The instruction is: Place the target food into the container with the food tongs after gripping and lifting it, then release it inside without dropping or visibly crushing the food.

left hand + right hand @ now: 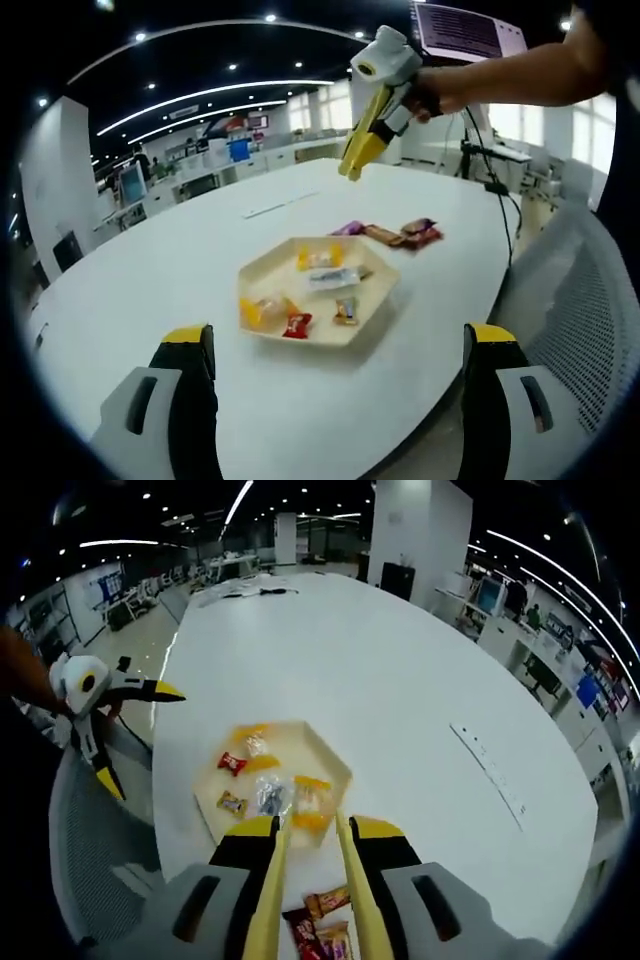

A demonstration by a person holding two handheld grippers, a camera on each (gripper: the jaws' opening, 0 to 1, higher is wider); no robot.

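Your left gripper (335, 350) is spread wide with nothing between its jaws, low over the white table (150, 270), just short of the cream hexagonal tray (262, 270). Your right gripper (310, 830) clamps yellow food tongs (272, 900), their tips apart and empty above the loose wrapped snacks (322, 932) lying on the table beside the tray, which holds several wrapped candies (232, 763).

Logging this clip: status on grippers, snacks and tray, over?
Left gripper open, empty. Right gripper holds tongs above table, nothing gripped. Wrapped snacks loose beside tray. Path clear.
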